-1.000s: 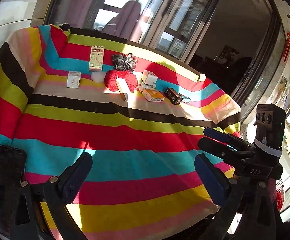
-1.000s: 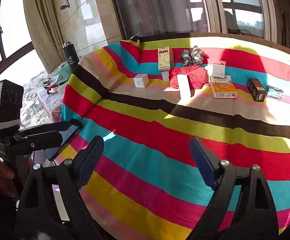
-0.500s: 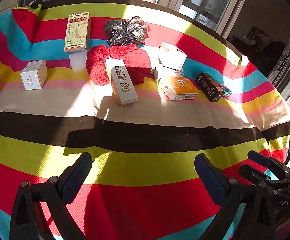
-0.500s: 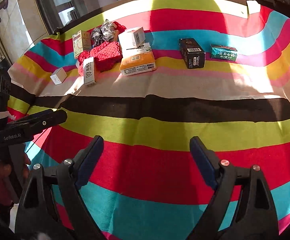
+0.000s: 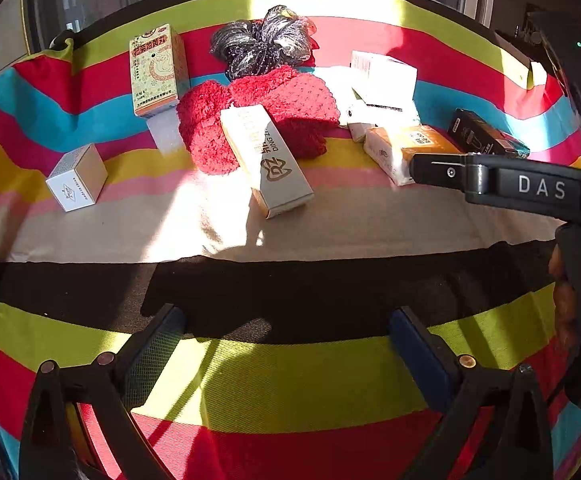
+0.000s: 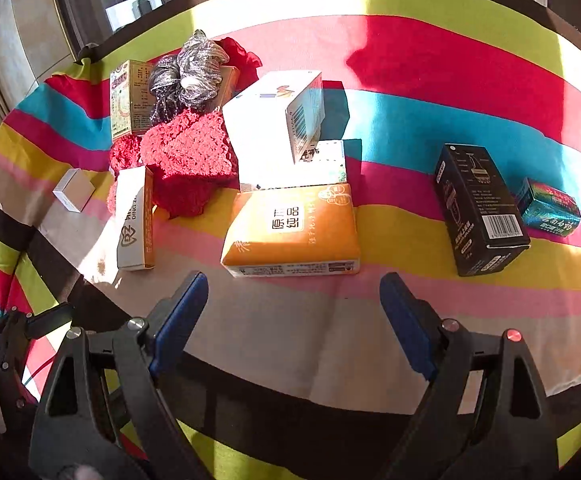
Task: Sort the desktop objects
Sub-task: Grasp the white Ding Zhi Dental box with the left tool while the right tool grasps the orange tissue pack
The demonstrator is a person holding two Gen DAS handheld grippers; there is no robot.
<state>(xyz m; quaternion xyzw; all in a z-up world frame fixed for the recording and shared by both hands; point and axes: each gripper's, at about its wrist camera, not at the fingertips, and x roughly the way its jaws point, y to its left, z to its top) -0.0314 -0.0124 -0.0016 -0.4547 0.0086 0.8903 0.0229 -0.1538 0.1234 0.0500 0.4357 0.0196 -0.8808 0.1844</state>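
Several items lie on a striped cloth. In the right wrist view my right gripper [image 6: 290, 320] is open and empty, just in front of an orange tissue pack [image 6: 294, 228]. Behind it stand a white box [image 6: 278, 124], a red knitted piece [image 6: 186, 160], a black box [image 6: 478, 208] and a green packet [image 6: 550, 208]. In the left wrist view my left gripper [image 5: 286, 344] is open and empty over the black stripe, short of a long white-gold box [image 5: 266, 156]. The right gripper's arm [image 5: 510, 184] crosses at the right, partly covering the orange pack [image 5: 398, 148].
A small white cube box [image 5: 76, 178] sits at the left, a green-yellow medicine box [image 5: 154, 68] and a black-silver mesh bow [image 5: 266, 40] at the back. The striped cloth [image 5: 290, 380] covers the table. Windows stand behind the far edge.
Both grippers have moved forward towards the cluster of items, which now looks much larger. The right gripper has come up close to the orange pack. Both stay open.
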